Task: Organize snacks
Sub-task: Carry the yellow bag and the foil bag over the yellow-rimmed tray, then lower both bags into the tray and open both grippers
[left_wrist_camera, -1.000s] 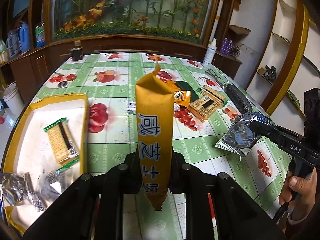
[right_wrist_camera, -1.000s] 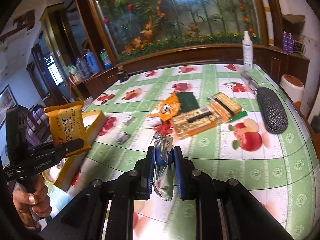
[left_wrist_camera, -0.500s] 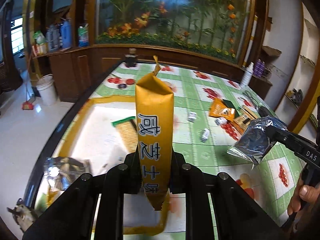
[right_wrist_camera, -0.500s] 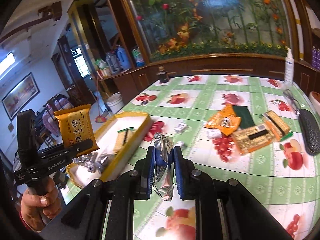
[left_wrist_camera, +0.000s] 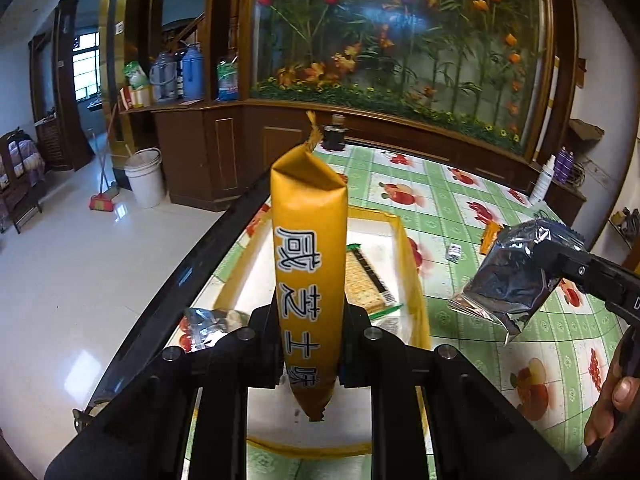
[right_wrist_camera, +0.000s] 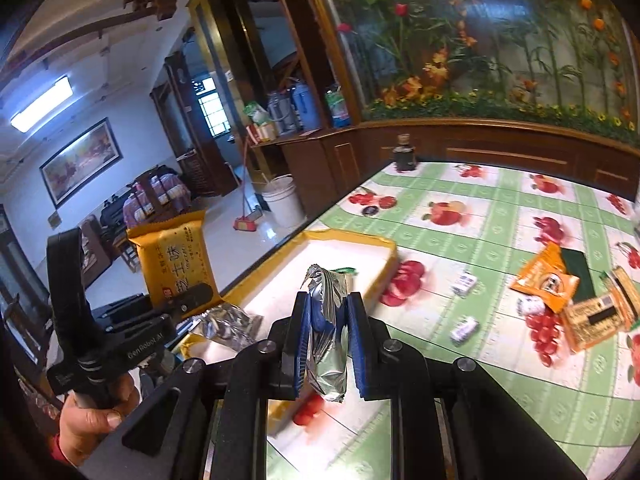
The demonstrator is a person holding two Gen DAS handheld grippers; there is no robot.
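Both grippers have travelled to the left along the table since the earlier frames, so the yellow-rimmed tray [left_wrist_camera: 412, 280] [right_wrist_camera: 352, 242] now lies directly under and before them, while the loose snacks have slid toward the right edge of the right wrist view.

The left gripper [left_wrist_camera: 308, 344] [right_wrist_camera: 192, 294] is closed on a yellow snack packet [left_wrist_camera: 308, 264] [right_wrist_camera: 172, 264] with Chinese letters, which stands upright between the jaws, above the near part of the tray. The right gripper [right_wrist_camera: 326, 336] [left_wrist_camera: 560, 256] is fully clamped on a silver foil packet [right_wrist_camera: 326, 328] [left_wrist_camera: 508, 280], held in the air just beside the right rim of the tray.

Inside the tray lie a cracker packet with green edge [left_wrist_camera: 366, 280] and a crumpled silver wrapper [left_wrist_camera: 208, 322] [right_wrist_camera: 228, 324] near the left corner.

On the green fruit-pattern tablecloth [right_wrist_camera: 500, 216] [left_wrist_camera: 460, 196], well apart from the tray, stay an orange packet [right_wrist_camera: 544, 280], a dark green packet [right_wrist_camera: 576, 272], two more cracker packets [right_wrist_camera: 596, 320], and some small wrapped candies [right_wrist_camera: 464, 328].

A hand [right_wrist_camera: 92, 416] grips the handle of the left gripper, and the other hand [left_wrist_camera: 612, 404] shows at the right border of the left wrist view.
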